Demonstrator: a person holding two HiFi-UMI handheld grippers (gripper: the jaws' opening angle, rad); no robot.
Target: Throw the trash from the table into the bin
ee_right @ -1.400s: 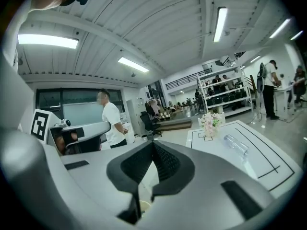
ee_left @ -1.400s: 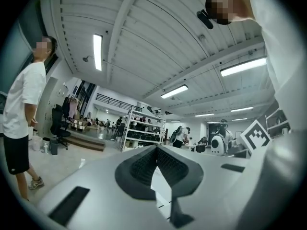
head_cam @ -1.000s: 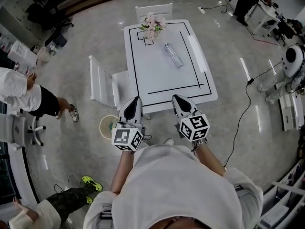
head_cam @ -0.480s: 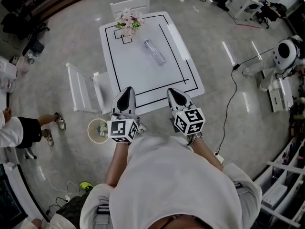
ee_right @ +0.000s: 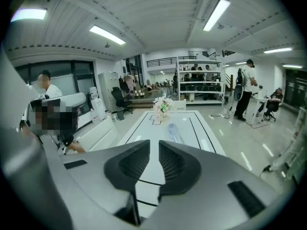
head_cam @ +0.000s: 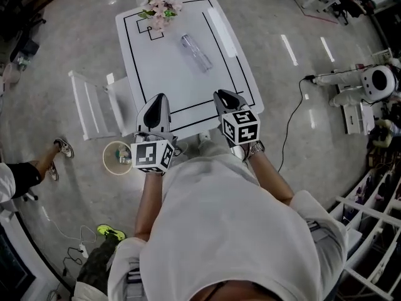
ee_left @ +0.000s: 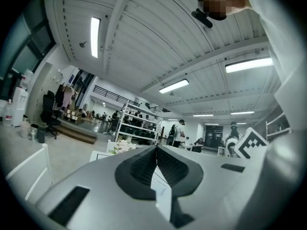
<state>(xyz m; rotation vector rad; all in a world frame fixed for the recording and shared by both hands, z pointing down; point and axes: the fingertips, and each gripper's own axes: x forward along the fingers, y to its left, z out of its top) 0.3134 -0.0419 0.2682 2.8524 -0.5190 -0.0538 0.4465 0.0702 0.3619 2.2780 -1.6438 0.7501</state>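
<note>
Polished grey floor [head_cam: 301, 105] surrounds a white table [head_cam: 163, 80], which serves as the reference for every position below.

**Layout**
- One clear plastic bottle [head_cam: 196, 52] lies on its side near the table's middle, slightly toward the far end and the right edge, slanted to the long sides. It is the only trash visible on the table.
- Flowers [head_cam: 158, 8] stand at the table's far left corner, well apart from the bottle.
- A white chair [head_cam: 94, 105] stands against the table's left side.
- The bin [head_cam: 117, 157] sits on the floor just off the table's near left corner.

**Grippers**
- The left gripper [ee_left: 156, 148] is at the table's near edge. Its jaws are pressed together and hold nothing.
- The right gripper [ee_right: 152, 145] is also at the near edge, aimed down the table at the bottle. Its jaws stand a narrow slit apart with nothing between them.

**Handling**
- The bottle appears empty, so it is probably light, thin-walled and smooth.
- It will likely roll if nudged sideways and dent under a hard squeeze.
- Spread the jaws well wider than the body before approaching.
- Grip across the body at mid-length, square to its long axis, with moderate force.
- Avoid the tapered neck, where the pads may slip.
</note>
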